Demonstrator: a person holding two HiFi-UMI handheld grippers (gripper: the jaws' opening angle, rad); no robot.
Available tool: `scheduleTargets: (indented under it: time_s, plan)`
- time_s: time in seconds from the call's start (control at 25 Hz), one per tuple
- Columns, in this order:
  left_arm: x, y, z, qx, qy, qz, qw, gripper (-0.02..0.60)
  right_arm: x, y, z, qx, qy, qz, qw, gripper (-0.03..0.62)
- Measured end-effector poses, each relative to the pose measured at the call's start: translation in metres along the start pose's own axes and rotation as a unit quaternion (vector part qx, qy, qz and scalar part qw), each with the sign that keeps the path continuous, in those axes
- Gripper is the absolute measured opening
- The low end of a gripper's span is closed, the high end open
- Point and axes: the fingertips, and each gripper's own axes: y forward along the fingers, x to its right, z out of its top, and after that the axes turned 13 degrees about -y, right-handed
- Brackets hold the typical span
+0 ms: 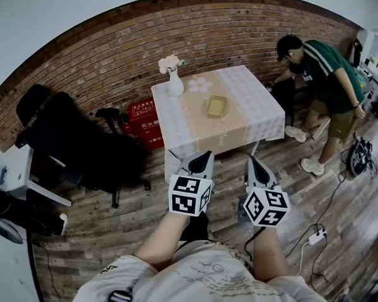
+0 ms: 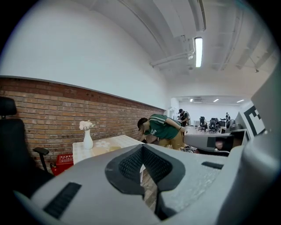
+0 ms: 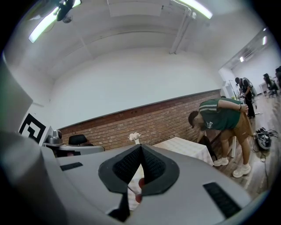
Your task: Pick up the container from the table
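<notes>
A shallow yellow container [image 1: 216, 106] lies on the tan runner in the middle of a small table [image 1: 258, 103] covered with a white cloth. Both grippers are held over the floor in front of the table's near edge, well short of the container. My left gripper [image 1: 205, 156] points at the table, its jaws closed together with nothing between them. My right gripper [image 1: 252, 162] hangs beside it, also shut and holding nothing. In the left gripper view the left gripper [image 2: 142, 147] has the table [image 2: 103, 145] beyond its tip. In the right gripper view the right gripper [image 3: 140, 147] hides most of the table [image 3: 184, 147].
A white vase with flowers [image 1: 173, 82] stands at the table's far left corner. A person in a green shirt [image 1: 329, 72] bends over at the right of the table. A black office chair [image 1: 69, 141] and a red crate [image 1: 144, 122] are to the left. A power strip [image 1: 316, 236] lies on the floor.
</notes>
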Motion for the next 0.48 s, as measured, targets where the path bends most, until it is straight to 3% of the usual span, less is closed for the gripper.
scheduleTargets:
  time_s: [0.48]
  plan:
    - [-0.023, 0.062, 0.018, 0.003, 0.006, -0.017, 0.9998, 0.005, 0.026, 0.056, 0.005, 0.0, -0.029, -0.007, 1.0, 0.0]
